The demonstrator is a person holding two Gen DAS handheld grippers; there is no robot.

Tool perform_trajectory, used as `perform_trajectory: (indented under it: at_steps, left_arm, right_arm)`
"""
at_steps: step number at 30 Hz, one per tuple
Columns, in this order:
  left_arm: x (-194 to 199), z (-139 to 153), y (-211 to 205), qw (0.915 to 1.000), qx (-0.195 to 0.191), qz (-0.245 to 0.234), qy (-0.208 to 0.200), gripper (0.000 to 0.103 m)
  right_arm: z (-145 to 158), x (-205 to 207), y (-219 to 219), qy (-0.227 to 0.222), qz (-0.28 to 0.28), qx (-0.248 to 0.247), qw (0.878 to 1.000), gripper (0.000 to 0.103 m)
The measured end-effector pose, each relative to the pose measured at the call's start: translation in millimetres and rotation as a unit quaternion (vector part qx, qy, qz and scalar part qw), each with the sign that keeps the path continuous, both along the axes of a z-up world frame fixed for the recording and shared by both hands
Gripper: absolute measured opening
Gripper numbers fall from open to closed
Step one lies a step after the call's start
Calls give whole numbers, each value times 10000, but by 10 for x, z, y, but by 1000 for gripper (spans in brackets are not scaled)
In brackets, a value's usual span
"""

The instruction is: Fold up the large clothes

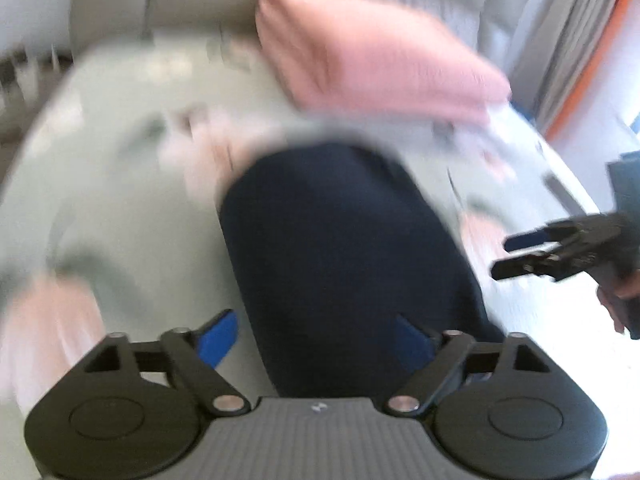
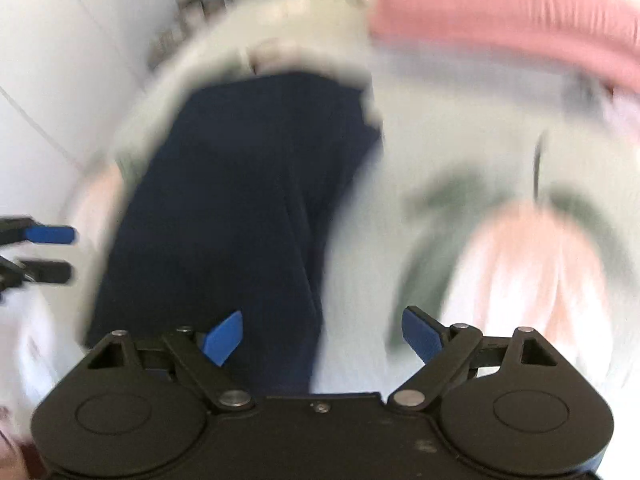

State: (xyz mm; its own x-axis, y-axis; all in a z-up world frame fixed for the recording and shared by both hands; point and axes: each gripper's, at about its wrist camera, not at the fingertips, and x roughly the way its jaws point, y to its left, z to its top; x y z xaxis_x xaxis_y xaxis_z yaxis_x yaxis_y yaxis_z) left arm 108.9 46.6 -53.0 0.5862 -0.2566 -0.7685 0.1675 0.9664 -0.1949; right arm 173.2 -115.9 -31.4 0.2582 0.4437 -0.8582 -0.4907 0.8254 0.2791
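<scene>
On the bed (image 1: pixel 100 152), spread with a pale green floral cover, the navy garment (image 1: pixel 340 248) lies as a long folded strip in front of both cameras. My left gripper (image 1: pixel 316 340) and right gripper (image 2: pixel 320 336) both have their fingers wide apart, holding nothing. I judge one fold is done; next I'd grip an end and fold it over lengthwise. Blurred, it looks dark and smooth, near a pink pillow (image 1: pixel 372 52).
</scene>
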Motion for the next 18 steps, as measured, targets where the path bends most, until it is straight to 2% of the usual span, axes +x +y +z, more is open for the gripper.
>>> perform_trajectory:
  at_steps: [1,3,5,7,9,11,12,13,14,15,17,18]
  left_arm:
    - [204,40,57,9998,-20,207,-71,89]
    - [621,-5,190,9977,-256,609,157,84]
    - [1020,-142,260,9949,-522,737,458,78]
    - [1290,-312,249,9926,-493,881,676,78]
    - [1431,-531,268,9894,-441,1041,909,83]
    - [1487,-748,404,9812,-906,1234,1176,88]
    - [1526,-862,495,9753,-1232,1312,1277,90]
    - [1486,-930,572,9727,-1371,1323,1325,94]
    - [1523,-1001,599,9727,-1393,1298,1326,99]
    - [1530,-1045,594,9761,-1286,1223,1253,102]
    - [1471,-1061,547,9841,-924,1071,1076,103]
    - [1473,-1064,522,9865,-829,1014,986,103]
  right_arm:
    - [131,140,97,-160,-26,158,9997,102]
    - [317,363,341,-491,11,291,9984,102]
    - [295,657,686,-519,66,266,9983,102]
    - [143,918,1000,-255,226,255,9991,102]
    - [-148,1118,1269,92,262,78,9996,102]
    - [-424,1211,1270,169,-33,-160,9997,103]
    - [-552,1181,1228,238,-121,-136,9995,103]
    - [-615,1193,1101,315,-186,7,9993,103]
    - [-664,1233,1039,317,-258,152,9990,103]
    - [-725,1283,1048,219,-325,114,9992,102]
    - [-775,1343,1052,-175,-482,-544,9972,103]
    - [-826,1378,999,-215,-529,-621,9964,103]
